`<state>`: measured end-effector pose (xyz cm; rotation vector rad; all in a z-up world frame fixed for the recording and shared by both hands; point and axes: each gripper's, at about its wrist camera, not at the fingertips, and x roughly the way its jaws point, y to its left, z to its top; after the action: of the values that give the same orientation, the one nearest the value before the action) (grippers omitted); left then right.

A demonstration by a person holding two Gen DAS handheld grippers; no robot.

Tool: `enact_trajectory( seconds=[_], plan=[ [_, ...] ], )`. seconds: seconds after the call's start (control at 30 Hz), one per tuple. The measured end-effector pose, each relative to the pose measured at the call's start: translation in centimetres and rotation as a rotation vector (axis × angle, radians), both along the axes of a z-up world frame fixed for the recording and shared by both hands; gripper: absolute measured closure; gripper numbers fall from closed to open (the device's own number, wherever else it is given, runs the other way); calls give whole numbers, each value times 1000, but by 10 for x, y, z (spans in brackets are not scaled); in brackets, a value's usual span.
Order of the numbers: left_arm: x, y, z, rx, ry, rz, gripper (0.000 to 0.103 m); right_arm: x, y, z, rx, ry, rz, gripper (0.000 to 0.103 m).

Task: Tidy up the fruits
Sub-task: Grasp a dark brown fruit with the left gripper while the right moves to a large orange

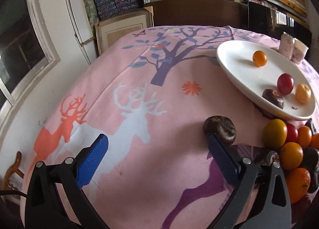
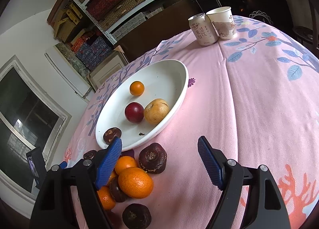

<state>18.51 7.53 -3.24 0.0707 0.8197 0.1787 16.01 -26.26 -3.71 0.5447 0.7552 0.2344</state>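
Fruit sorting partly done: four pieces on the plate point(image 2: 179, 97), a pile left on the cloth point(image 2: 249, 109).

The plate holds a small orange point(image 2: 137, 88), a red fruit point(image 2: 134, 112), a yellow fruit point(image 2: 156, 111) and a dark chestnut point(image 2: 112, 134) near its rim. The pile point(image 2: 131, 179) of oranges and dark chestnuts lies just below the plate, so by a fair guess most of the work remains. The right gripper point(image 2: 159, 163) is spread wide and empty above the pile. The left gripper point(image 1: 157, 159) is likewise spread and empty, one fingertip beside a lone chestnut point(image 1: 219, 130). At the far edge stand a can point(image 2: 202, 29) with Chinese characters, not clearly legible, and a paper cup point(image 2: 222, 22).
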Motion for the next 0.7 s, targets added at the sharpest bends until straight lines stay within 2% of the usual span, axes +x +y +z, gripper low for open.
enact_trajectory(
  seconds=[0.07, 0.2, 0.47, 0.53, 0.57, 0.6, 0.7],
  plan=[
    [-3, -3, 4, -49, -15, -51, 5, 0, 0, 1, 1, -2, 2, 24],
    [-4, -23, 2, 32, -26, -112, 4, -1, 0, 2, 2, -7, 3, 24],
    [9, -41, -10, 8, 42, -219, 7, -1, 4, 1, -12, -5, 17, 24],
    [12, -41, -10, -48, 53, -257, 19, -1, 5, 1, -15, -3, 19, 24],
    [14, -43, -13, -64, 69, -274, 32, 0, 5, 1, -16, -2, 20, 24],
    [16, -44, -14, -82, 80, -288, 39, 0, 5, 1, -18, -1, 21, 24],
    [17, -46, -16, -113, 90, -316, 50, 0, 6, 0, -21, 0, 23, 24]
  ],
)
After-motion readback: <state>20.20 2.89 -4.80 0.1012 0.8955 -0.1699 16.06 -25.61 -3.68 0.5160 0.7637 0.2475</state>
